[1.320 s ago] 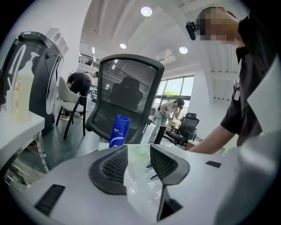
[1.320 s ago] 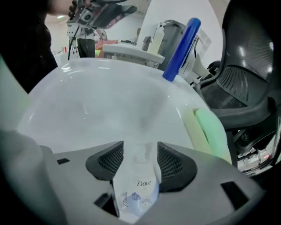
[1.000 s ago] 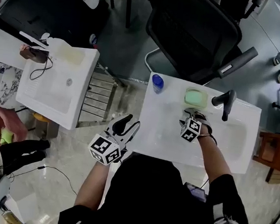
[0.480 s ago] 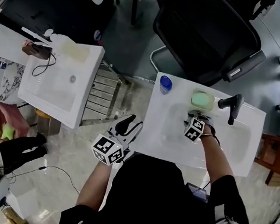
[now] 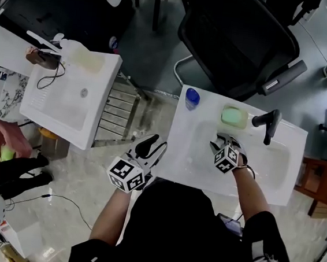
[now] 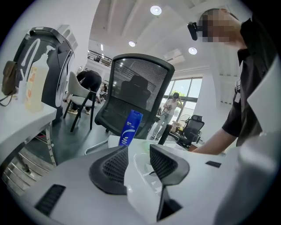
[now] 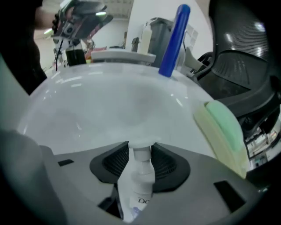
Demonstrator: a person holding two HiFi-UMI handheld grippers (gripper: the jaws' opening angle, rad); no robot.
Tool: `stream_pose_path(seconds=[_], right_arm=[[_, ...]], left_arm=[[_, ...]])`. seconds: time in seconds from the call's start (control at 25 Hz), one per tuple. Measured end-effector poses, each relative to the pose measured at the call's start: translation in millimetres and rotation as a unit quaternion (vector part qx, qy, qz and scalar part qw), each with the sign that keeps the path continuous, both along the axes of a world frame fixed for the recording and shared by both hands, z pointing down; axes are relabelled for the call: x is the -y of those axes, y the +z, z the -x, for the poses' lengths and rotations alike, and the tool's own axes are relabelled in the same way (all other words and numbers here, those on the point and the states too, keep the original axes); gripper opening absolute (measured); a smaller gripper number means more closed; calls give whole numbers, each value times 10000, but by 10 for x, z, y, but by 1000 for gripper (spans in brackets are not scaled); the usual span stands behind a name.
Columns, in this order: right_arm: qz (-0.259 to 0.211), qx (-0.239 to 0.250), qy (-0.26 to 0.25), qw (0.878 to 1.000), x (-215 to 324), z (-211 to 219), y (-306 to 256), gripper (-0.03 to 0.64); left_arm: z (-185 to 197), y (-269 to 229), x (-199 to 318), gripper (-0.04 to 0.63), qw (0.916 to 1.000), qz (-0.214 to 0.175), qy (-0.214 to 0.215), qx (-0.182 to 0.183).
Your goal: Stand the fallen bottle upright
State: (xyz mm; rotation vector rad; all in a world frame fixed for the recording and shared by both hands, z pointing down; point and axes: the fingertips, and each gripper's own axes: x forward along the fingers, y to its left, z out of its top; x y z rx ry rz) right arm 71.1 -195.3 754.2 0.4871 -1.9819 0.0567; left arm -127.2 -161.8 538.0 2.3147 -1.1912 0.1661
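A white pump bottle (image 7: 139, 186) sits between the pads of my right gripper (image 7: 140, 154), neck and pump head pointing away over the white sink basin (image 7: 109, 105). These jaws have just been closing and now press on the bottle's neck. In the head view the right gripper (image 5: 221, 141) hangs over the basin near the soap dish, and the bottle is hidden under it. My left gripper (image 5: 152, 147) stays at the sink's left edge, open and holding nothing (image 6: 139, 160).
A blue bottle (image 5: 192, 97) stands upright at the sink's far left corner (image 7: 174, 39). A green soap in its dish (image 5: 233, 115) and a black faucet (image 5: 267, 122) line the far rim. A black office chair (image 5: 236, 42) is behind; a second sink (image 5: 68, 97) stands to the left.
The right gripper has drawn a little back from the soap dish toward me. The left gripper has kept its place.
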Motion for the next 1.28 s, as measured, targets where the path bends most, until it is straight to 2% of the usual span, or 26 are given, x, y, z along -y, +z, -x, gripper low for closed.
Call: stream_pose_path(seconds=[0.2,0.48,0.56,0.68,0.8,0.92,1.0,1.16,1.28], right_arm=[[-345,980,513,9933,-35,127,-451,173],[-620,1743,1206,9753,-40,115,-874,170],[-641,2111,1567,9627,-11,68,-1038,169],[-588,2746,2193,9344,-5,-52,-1266,166],[-724,3145,2491,9131,1,-124,-1502,164],[-908,3281,2599,9036,11,-162,-1685,156],[-970,3274,2630,9023,-12,-203,-1750,118],[-1108,3340,2535,9010,-94,-178,-1868,118],[-1251,3439,2666,8916,-117,-169,-1961,118]], left_arm=[[-95,-37,33,165,9999,-69,82,-85],[-261,-113,82,164,9991,-192,359,-103],[-286,-127,104,164,9989,-211,390,-129],[-339,-146,125,164,9984,-228,458,-243],[-425,-172,148,164,9973,-287,582,-331],[-525,-209,169,165,9961,-361,704,-379],[-568,-246,177,164,9953,-403,783,-400],[-640,-290,206,164,9935,-452,942,-445],[-701,-327,208,164,9917,-512,1084,-471]])
